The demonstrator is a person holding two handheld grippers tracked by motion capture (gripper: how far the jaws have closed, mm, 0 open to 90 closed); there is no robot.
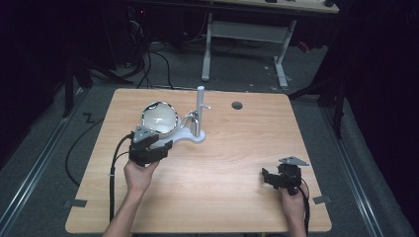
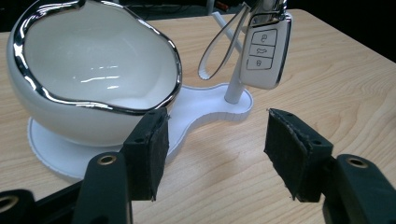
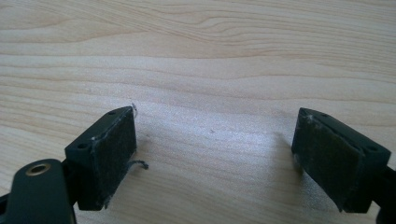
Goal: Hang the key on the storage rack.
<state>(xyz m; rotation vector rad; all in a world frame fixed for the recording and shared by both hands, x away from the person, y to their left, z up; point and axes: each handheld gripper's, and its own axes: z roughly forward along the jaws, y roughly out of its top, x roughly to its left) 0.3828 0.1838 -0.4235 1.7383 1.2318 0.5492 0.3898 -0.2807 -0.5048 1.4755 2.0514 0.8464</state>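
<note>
1. Car key (image 2: 265, 51) hanging on the white stand (image 2: 212, 105), beyond the left gripper (image 2: 215, 151), jaws gaping wide, gripping nothing.
2. Key top running off-frame.
3. Right gripper (image 3: 215, 158) hovering far from the stand, spread wide, empty.

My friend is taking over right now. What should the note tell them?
Left gripper: open, empty, near the bowl and pointing toward the car key.
Right gripper: open, empty, over bare table near the right edge.
Key hangs by its loop on the white stand, beside the bowl on the same base.
Done: nothing gripped yet.
Left: probably take the key off the stand.
</note>
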